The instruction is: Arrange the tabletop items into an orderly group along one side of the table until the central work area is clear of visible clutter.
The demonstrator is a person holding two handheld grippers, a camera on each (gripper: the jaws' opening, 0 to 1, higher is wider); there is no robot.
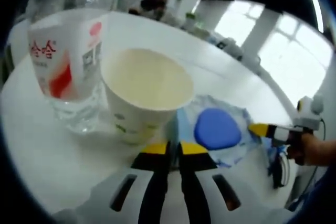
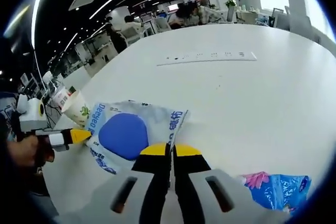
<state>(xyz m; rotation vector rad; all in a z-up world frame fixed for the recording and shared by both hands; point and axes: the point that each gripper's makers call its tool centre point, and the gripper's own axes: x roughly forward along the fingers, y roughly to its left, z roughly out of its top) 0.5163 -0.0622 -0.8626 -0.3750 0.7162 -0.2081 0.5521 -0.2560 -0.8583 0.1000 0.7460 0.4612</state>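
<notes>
1. White table [image 2: 252, 87] in an open office with ceiling strip lights.
2. Left gripper [image 1: 174, 148] clenched on the blue-and-white packet [image 1: 218, 129], paper cup [image 1: 144, 90] at 11 o'clock.
3. Right gripper [image 2: 170, 150] clenched on that packet's edge; second packet [image 2: 278, 190] at 4 o'clock.

Clear plastic bottle with white and red label [image 1: 62, 59]: red characters on the label, the repeated sign "合" partly legible; a grey QR-type code sits beside them. White and blue plastic packet with a large blue oval [image 2: 134, 129]: blue print along its edges, including "DeeRoo"-like Latin letters and Chinese characters, not reliably readable. White paper cup [image 1: 143, 94]: small green marks, illegible.
</notes>
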